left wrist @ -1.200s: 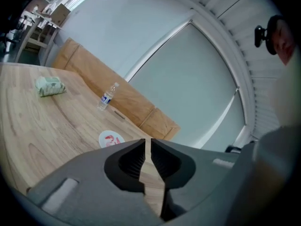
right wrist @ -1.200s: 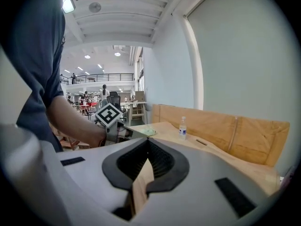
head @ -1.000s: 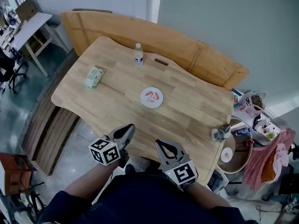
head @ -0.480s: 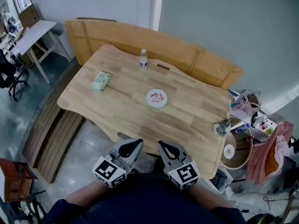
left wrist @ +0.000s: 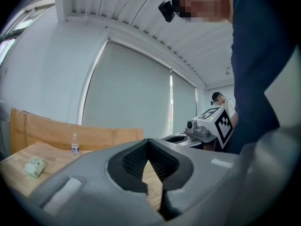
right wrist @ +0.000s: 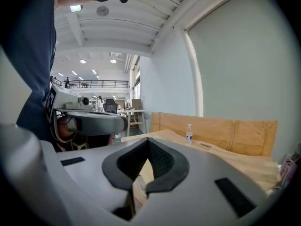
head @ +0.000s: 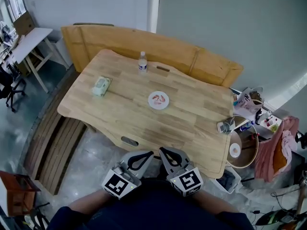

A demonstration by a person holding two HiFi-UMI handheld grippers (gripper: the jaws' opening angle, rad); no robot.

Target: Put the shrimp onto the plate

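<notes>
One bottle (head: pixel 142 62), label too small to read, stands beyond the plate (head: pixel 150 103).

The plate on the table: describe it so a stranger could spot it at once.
Start at the big wooden table. Near its middle lies a small round white plate with pink shrimp on it. Unlike the upright water bottle at the far edge and the green packet to the left, it is flat and round.
</notes>
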